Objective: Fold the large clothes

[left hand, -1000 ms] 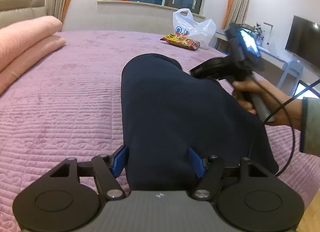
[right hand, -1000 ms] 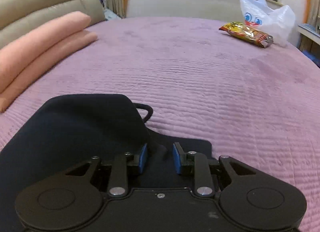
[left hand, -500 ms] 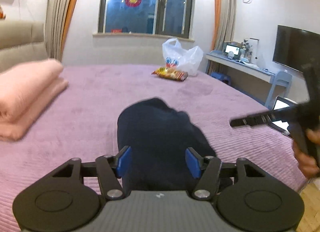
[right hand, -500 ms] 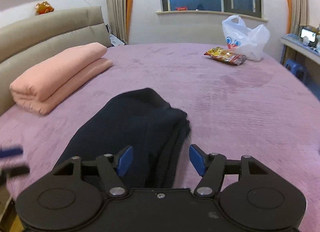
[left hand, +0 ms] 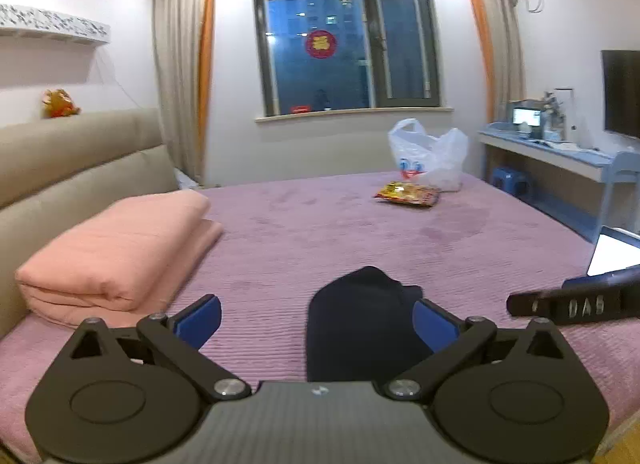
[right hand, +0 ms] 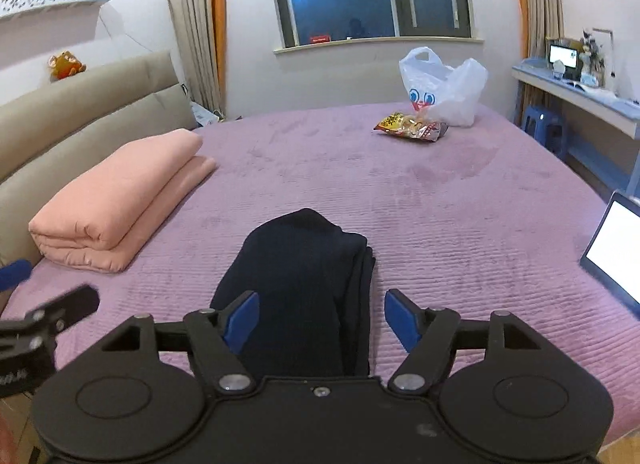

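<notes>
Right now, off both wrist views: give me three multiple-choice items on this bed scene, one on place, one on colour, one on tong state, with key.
1. Where does the snack packet lie?
A. On the pink folded blanket
B. On the bed in front of the white plastic bag
C. On the desk

2. What colour is the folded garment?
A. Dark navy
B. Pink
C. White

3. How are the left tongs and right tongs?
A. Both shut on the garment
B. One open, one shut
C. Both open, holding nothing

Key: B, it sits before the white plastic bag; A, the cloth is dark navy; C, both pairs of blue pads are spread wide.
</notes>
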A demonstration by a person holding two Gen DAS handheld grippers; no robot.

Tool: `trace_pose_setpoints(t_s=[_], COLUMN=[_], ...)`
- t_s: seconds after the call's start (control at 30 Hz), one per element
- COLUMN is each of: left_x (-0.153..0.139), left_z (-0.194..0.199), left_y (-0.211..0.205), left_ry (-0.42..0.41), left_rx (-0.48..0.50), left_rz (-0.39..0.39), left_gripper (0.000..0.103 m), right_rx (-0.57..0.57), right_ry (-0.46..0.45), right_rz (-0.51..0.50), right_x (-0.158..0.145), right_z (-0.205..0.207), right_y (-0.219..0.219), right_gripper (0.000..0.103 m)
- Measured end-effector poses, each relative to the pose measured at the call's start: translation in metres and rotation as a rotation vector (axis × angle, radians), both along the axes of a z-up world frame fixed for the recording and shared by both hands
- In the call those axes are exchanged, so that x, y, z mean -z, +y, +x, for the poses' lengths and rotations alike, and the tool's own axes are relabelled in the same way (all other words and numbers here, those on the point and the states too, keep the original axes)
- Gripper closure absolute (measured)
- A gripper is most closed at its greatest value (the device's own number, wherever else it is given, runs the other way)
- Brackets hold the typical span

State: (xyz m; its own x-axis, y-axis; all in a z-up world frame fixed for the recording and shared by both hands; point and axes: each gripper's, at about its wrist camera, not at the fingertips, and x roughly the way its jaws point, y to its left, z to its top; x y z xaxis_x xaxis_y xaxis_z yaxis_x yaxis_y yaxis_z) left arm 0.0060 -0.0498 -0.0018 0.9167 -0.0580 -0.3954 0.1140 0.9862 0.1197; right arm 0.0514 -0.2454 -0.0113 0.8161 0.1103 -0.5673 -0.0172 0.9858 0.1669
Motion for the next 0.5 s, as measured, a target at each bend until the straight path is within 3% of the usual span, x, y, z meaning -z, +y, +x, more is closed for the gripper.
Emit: trace_pose_setpoints(t_s=[0.13, 0.33, 0.5], left_x=[-0.004, 0.006, 0.017], left_z=[-0.006, -0.006, -0.004], left_y=[-0.007, -0.008, -0.015], left_ry=[0.015, 0.101, 0.141], left_rx=[-0.046, -0.028, -0.047], left_rz=[0.041, -0.036, 0.013], left_gripper=[0.0, 0.0, 0.0], right_rx=[0.0, 0.002, 0.016], right_ry=[0.032, 0.075, 0.093], right_rz=[-0.034, -0.044, -0.024], right_x=[0.005, 0.013, 0.021], right_z=[-0.005, -0.008, -0.008], right_y=[0.015, 0.016, 0.011], right_gripper=[0.019, 0.019, 0.019])
